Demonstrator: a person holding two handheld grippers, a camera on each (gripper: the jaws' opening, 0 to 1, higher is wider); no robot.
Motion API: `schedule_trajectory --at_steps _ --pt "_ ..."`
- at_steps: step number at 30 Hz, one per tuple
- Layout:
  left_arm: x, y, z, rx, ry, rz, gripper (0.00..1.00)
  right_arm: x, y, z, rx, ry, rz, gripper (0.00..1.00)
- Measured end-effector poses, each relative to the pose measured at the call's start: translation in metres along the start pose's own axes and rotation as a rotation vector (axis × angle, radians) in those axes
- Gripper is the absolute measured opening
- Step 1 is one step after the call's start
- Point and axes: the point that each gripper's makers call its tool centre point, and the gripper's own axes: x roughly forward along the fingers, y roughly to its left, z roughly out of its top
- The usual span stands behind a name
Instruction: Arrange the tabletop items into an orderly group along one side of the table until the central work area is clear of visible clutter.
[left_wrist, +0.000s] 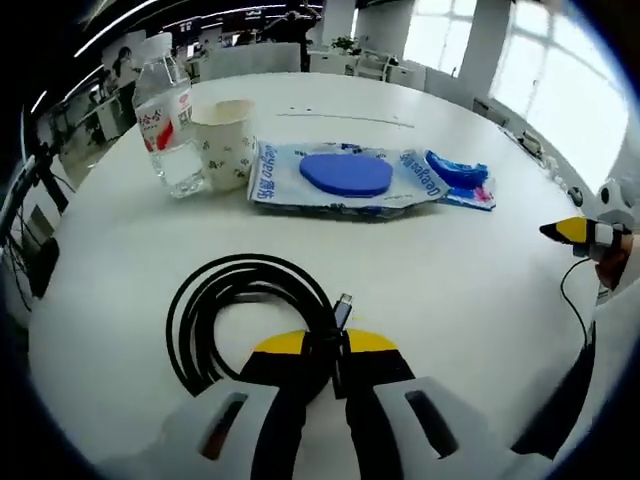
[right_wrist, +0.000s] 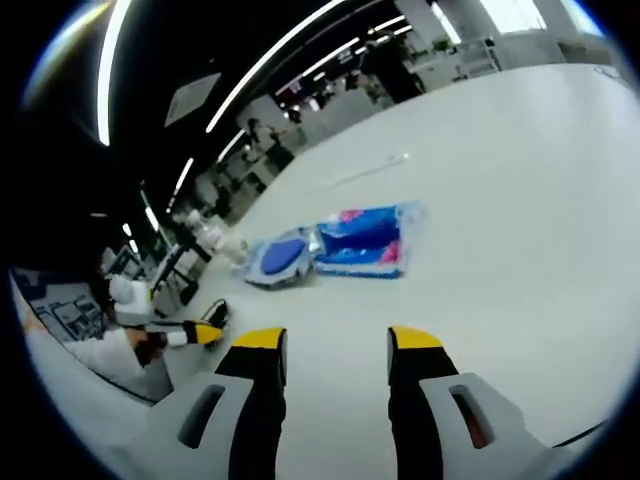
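in the left gripper view, going left to right, a water bottle (left_wrist: 168, 125) stands at ten o'clock, touching a paper cup (left_wrist: 224, 142) just beside it. next comes a wet-wipe pack (left_wrist: 340, 178) at twelve, then a smaller blue packet (left_wrist: 462, 180) at one. the coiled black cable (left_wrist: 245, 320), at six, sits pinched in the left gripper (left_wrist: 322, 350), jaws nearly closed on the loops near its plug. the right gripper (right_wrist: 335, 350) hangs over bare table (right_wrist: 520, 200), jaws well apart, holding nothing. judged risk: the coil may spring open or trail if dragged, and a swinging loop could tip the cup or bottle.
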Motion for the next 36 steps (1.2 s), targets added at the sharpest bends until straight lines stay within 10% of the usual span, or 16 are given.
schedule_trajectory --at_steps 7,21,30,36 --pt "-0.025 -0.029 0.040 -0.226 -0.132 -0.133 0.09 0.004 0.010 -0.003 0.006 0.017 0.037 0.38" --pt "-0.088 -0.151 0.131 -0.630 -0.309 -0.785 0.09 0.032 0.110 0.015 0.201 0.023 0.400 0.57" --pt "-0.131 -0.181 0.159 -0.593 -0.448 -1.045 0.09 0.018 0.157 0.038 0.512 -0.037 0.685 0.58" --pt "-0.140 -0.190 0.154 -0.563 -0.421 -1.118 0.09 0.004 0.168 0.054 0.633 -0.097 0.800 0.63"
